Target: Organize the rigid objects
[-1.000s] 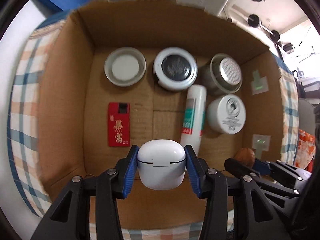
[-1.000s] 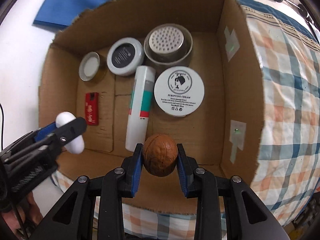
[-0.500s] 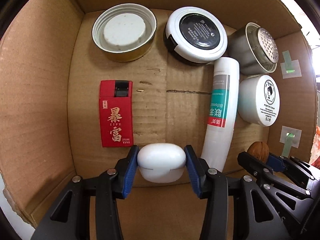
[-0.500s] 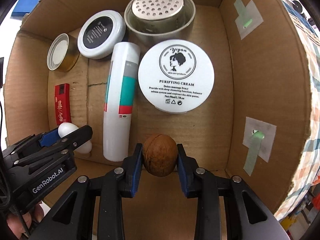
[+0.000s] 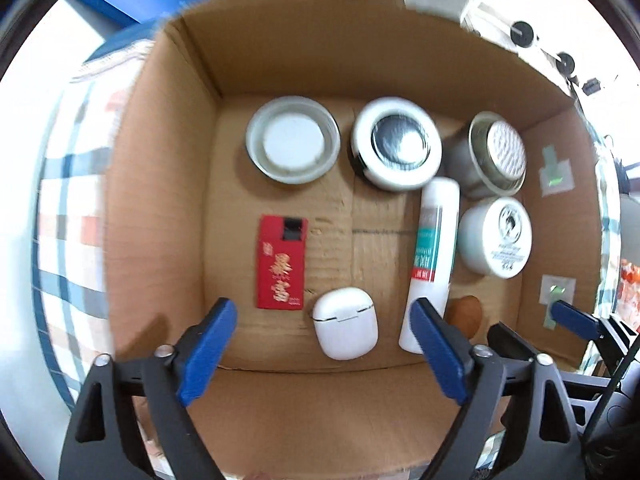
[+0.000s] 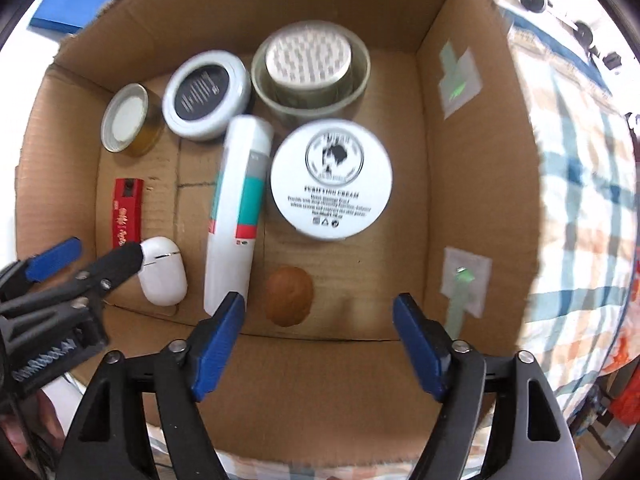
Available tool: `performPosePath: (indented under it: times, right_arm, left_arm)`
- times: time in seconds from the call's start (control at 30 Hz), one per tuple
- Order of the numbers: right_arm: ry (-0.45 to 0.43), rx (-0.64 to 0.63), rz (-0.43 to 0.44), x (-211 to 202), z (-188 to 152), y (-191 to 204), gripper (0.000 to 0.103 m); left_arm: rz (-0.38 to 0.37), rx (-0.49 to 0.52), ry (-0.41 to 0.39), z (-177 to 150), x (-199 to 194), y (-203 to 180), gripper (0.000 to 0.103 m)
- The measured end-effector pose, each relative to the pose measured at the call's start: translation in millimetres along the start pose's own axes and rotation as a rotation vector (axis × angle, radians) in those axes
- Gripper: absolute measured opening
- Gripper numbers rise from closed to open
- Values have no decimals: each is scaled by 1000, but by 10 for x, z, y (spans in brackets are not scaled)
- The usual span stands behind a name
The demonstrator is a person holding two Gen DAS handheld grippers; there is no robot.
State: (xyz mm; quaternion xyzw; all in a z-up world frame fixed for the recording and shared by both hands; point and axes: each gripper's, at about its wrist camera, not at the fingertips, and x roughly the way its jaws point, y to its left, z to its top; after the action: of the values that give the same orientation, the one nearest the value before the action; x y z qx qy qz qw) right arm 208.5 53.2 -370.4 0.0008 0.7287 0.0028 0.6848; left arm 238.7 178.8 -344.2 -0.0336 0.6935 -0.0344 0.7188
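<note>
- Right now both hand-held grippers are pointing straight down into the open cardboard box [image 5: 160, 208], side by side above its near edge.
- Left hand-held gripper [image 5: 324, 344]: its jaws are opening, the blue pads [image 5: 208, 344] standing wide apart and pressing on nothing.
- Between and below those pads the white earbud case [image 5: 346, 328] is lying free on the box floor near the near edge, just beside the lower end of the red flat pack [image 5: 282, 262] and close to the foot of the white tube [image 5: 434, 256].
- Right hand-held gripper [image 6: 320, 344]: its jaws are opening too, spread wide and clear of everything.
- Under its gap, closer to its left pad, the walnut [image 6: 290, 296] is resting on the box floor near the near edge, between the white tube and the right wall, below the purifying cream jar [image 6: 331, 180].
- Along the far wall a metal lid [image 5: 294, 140], a round tin with a dark top [image 5: 398, 144] and a metal cup holding a perforated cap [image 5: 492, 152] are sitting in a row.
- Outside the box a checked cloth [image 6: 576, 184] is covering the surface it stands on.
- At the lower left edge of the right wrist view, a bit of a hand [image 6: 24, 432] is showing behind the left tool.
</note>
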Motion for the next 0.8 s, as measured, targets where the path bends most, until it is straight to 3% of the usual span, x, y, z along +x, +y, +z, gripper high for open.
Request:
performPosePath:
  times: [0.07,0.17,0.53,0.8]
  right_arm:
    - [-32,-11,-19,-116,2,-3,92]
    - [-81,-18,-43,-290,3,-16,103]
    - [-126,10,-46,-668,-125,-39,103]
    - [-226,25,-2,-1246,-492,-112,103]
  left_arm:
    - [5,-5,-32,-5,-149,24,103]
    - [28,-12,-68,-29,-350,35,103]
    - [52,-24,-183,-140,-869,240,103]
    - [51,1,-371,-537,-1723,97,103]
